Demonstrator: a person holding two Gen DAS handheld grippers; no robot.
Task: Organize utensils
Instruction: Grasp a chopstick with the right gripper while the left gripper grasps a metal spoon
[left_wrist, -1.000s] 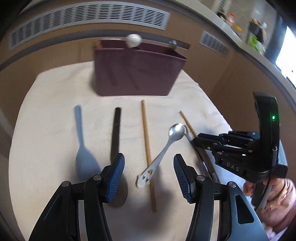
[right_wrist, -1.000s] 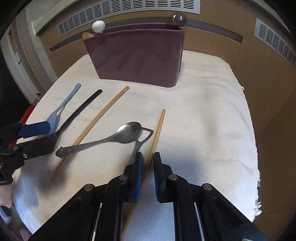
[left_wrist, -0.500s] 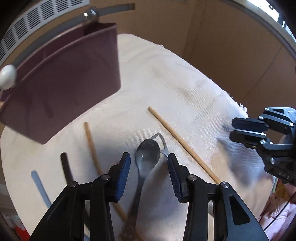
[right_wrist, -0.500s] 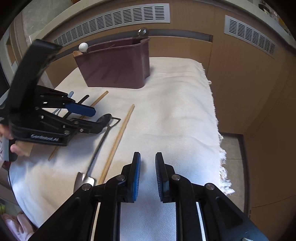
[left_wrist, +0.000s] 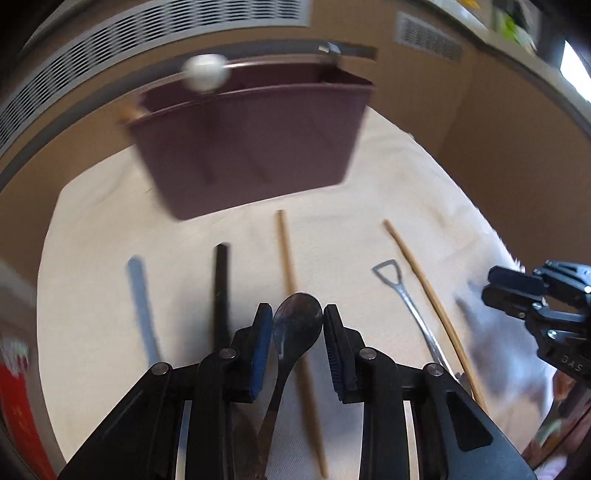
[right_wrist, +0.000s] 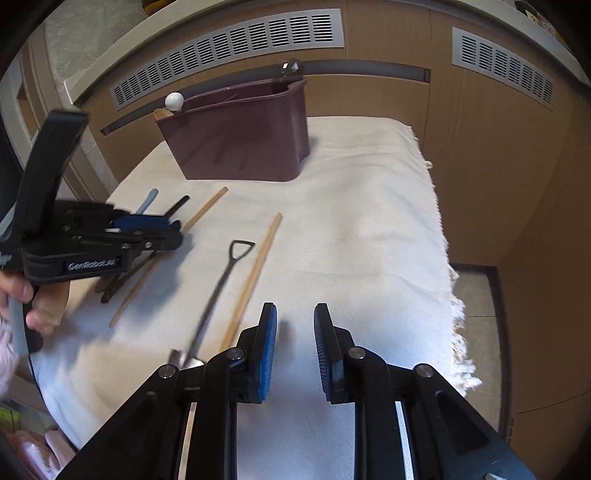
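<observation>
Two grippers busy: left gripper (left_wrist: 298, 334) now closing round the metal spoon (left_wrist: 295, 325) on the cloth (right_wrist: 369, 206), right gripper (right_wrist: 295, 341) opening empty, holder (left_wrist: 251, 147) drop-off likely next.

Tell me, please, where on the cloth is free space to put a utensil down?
The widest bare patch of cloth runs from the right chopstick to the fringed edge, in front of the bin. The left side is crowded: spoon, shovel-handled utensil, other chopstick, black and blue utensils, left gripper closing around the spoon.
</observation>
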